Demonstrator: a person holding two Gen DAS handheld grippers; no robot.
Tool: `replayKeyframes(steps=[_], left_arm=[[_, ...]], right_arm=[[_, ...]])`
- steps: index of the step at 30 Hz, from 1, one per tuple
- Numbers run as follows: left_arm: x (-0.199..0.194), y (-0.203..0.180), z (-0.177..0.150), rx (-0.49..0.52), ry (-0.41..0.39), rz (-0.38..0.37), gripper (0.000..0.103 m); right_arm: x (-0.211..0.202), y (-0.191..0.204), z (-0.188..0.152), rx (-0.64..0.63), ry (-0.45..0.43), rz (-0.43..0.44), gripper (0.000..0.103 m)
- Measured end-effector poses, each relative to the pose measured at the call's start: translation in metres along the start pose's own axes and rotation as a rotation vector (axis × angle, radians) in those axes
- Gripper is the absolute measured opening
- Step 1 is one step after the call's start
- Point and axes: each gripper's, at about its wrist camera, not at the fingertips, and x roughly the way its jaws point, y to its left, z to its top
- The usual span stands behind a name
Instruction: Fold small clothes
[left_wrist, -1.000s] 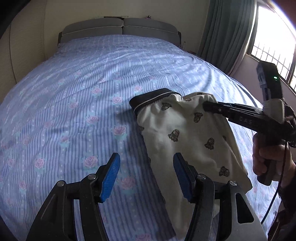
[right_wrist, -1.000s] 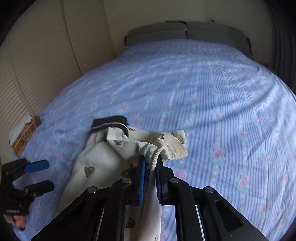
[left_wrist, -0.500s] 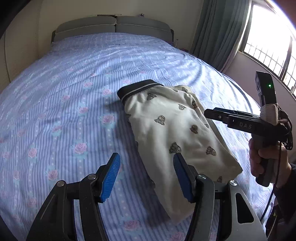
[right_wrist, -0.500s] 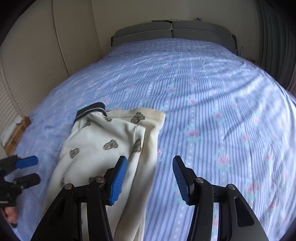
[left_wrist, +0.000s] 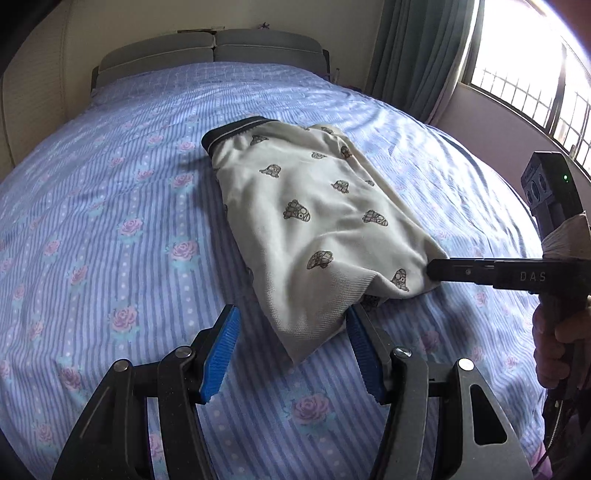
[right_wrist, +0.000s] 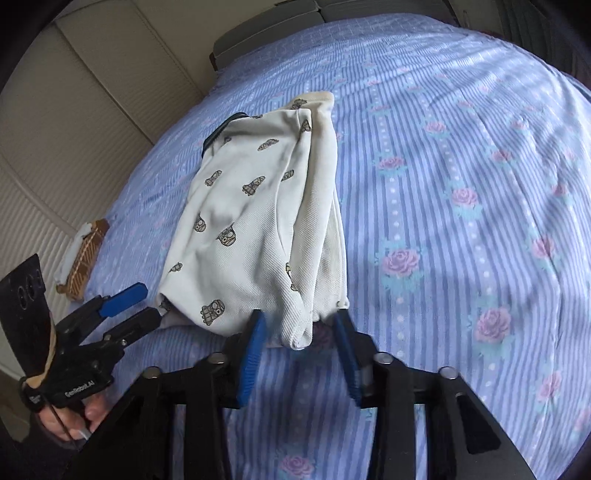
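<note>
Left wrist view: the cream garment (left_wrist: 317, 218), printed with small cartoon figures and trimmed with a dark waistband (left_wrist: 229, 129) at its far end, lay folded lengthwise on the blue striped rose-print bedsheet (left_wrist: 110, 221), running from the far middle of the bed toward the near right.
Garment state: 1 long fold was already laid; the near hem was bunched, and layered edges ran along its right side in the right wrist view (right_wrist: 258, 221).
Step in hand: by my reading, both tools were taking the near hem for a 2nd fold, end to end.
Left gripper (left_wrist: 291, 350): stood about half open, its 2 blue pads (left_wrist: 221, 354) either side of the near left corner of the hem and not pressing on it; it held nothing.
Right gripper (right_wrist: 299, 354): its jaws were closing with the near right corner of the hem between them; the pads had not yet met the cloth, so it had no hold.
Next move: likely needs both pairs of jaws to pinch all layers at the 2 corners, then lift and carry the hem toward the waistband evenly, so the stack does not skew.
Hand pose: both tools pitched downward at the bed, side by side; the right hand (left_wrist: 561, 343) gripped its handle at the right edge, the left hand (right_wrist: 74, 417) its handle at the near left.
Surroundings: grey headboard (left_wrist: 210, 48) at the far end, window (left_wrist: 524, 77) on the right.
</note>
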Motion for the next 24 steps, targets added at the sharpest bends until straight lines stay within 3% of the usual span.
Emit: replayKeyframes(steps=[1, 7, 12, 15, 17, 21, 24], left_arm=[[0.005, 0.001, -0.002, -0.003, 0.013, 0.007, 0.059], [0.014, 0.009, -0.013, -0.021, 0.029, 0.025, 0.059], [-0.002, 0.013, -0.013, -0.058, 0.017, -0.016, 0.059], [-0.019, 0.016, -0.009, -0.096, -0.004, -0.039, 0.059], [-0.029, 0.017, -0.005, -0.109, -0.016, -0.033, 0.059], [-0.031, 0.018, 0.014, -0.121, -0.006, -0.038, 0.059], [-0.018, 0.034, 0.038, -0.168, 0.008, -0.082, 0.059]], right_arm=[[0.003, -0.003, 0.001, 0.02, 0.011, 0.013, 0.011], [-0.013, -0.002, -0.001, 0.009, -0.033, -0.061, 0.009], [-0.014, -0.008, -0.006, 0.059, -0.033, -0.031, 0.011], [-0.032, 0.0, -0.003, 0.062, -0.094, -0.003, 0.028], [-0.048, 0.006, -0.003, 0.046, -0.139, -0.007, 0.045], [-0.063, 0.012, 0.001, 0.042, -0.177, 0.028, 0.048], [-0.064, 0.008, 0.008, 0.055, -0.193, 0.032, 0.048]])
